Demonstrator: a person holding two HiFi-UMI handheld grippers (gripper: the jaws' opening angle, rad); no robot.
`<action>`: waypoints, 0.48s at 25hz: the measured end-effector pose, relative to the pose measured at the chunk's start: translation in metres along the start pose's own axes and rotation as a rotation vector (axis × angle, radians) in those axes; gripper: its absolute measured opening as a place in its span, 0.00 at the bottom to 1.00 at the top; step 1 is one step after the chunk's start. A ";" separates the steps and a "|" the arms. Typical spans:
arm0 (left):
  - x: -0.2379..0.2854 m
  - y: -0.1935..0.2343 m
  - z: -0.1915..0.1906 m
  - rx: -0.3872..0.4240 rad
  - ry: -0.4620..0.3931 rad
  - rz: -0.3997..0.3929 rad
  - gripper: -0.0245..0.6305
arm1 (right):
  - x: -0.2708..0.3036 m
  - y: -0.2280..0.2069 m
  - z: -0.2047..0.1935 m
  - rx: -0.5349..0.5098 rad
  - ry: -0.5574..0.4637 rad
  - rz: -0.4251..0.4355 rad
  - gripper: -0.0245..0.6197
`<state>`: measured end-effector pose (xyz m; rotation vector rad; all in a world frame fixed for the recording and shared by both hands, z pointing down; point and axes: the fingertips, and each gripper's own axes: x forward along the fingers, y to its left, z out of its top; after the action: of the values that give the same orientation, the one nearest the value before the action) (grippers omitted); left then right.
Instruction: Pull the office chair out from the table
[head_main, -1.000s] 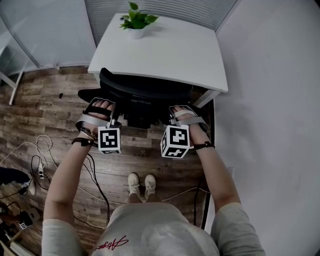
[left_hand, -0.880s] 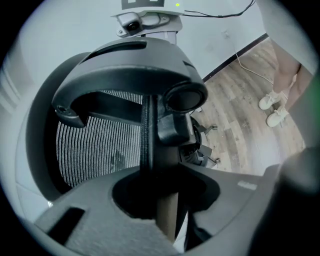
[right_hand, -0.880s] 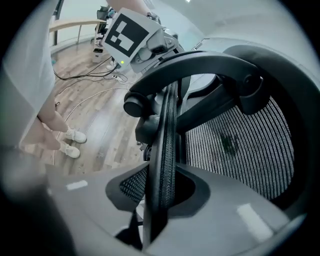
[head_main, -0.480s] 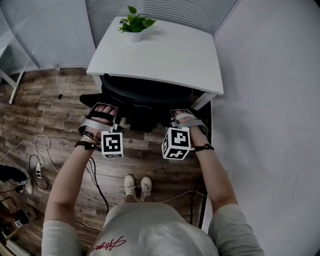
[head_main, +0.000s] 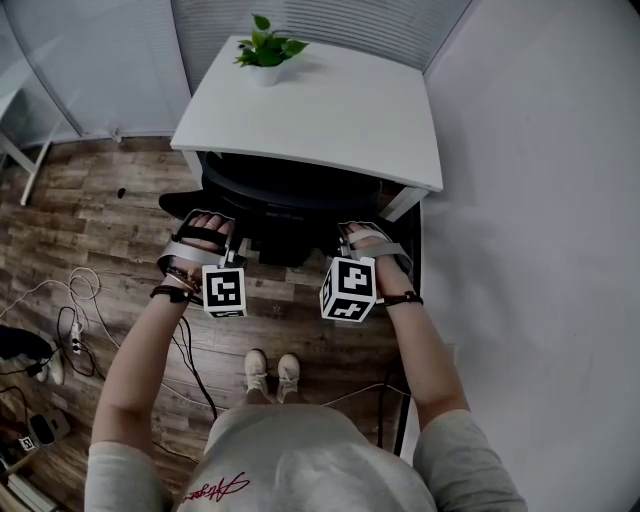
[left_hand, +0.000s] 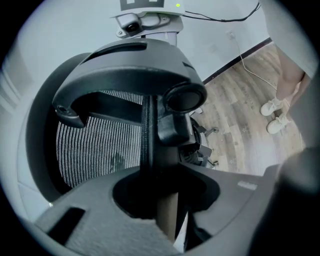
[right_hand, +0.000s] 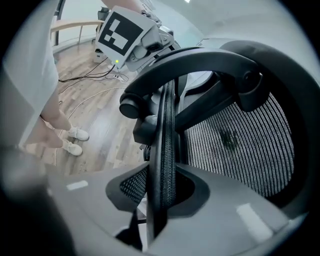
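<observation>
Under the near edge of the white surface (head_main: 330, 110), head view: black office chair (head_main: 290, 190). Left gripper view: left gripper (left_hand: 156, 186) clamped on its thin ribbed backrest rim. Right gripper view: right gripper (right_hand: 161, 186) clamped on woven mesh edge.

Right tool (right_hand: 161, 197) clamped on the office chair (right_hand: 168, 135) — jaws pressed its mesh rim, marker cube (right_hand: 120, 31) beyond, white shoes (right_hand: 76, 135) on wooden floor (right_hand: 102, 112).

White table (head_main: 330, 120), potted plant (head_main: 265, 50) on far corner (upright), wood floor (head_main: 100, 210), loose cables (head_main: 85, 290)
</observation>
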<state>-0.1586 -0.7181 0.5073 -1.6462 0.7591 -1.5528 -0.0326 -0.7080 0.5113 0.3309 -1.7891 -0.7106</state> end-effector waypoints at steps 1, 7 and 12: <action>-0.001 0.000 0.002 0.001 0.002 0.002 0.20 | -0.001 0.001 -0.002 0.000 -0.001 0.002 0.17; -0.007 -0.003 0.017 -0.023 -0.008 0.022 0.20 | -0.007 0.010 -0.010 0.004 -0.005 0.002 0.17; -0.009 -0.004 0.015 -0.008 0.015 0.009 0.20 | -0.010 0.009 -0.010 0.004 -0.004 0.013 0.17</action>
<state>-0.1447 -0.7066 0.5061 -1.6363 0.7805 -1.5600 -0.0186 -0.6984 0.5111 0.3204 -1.7951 -0.6998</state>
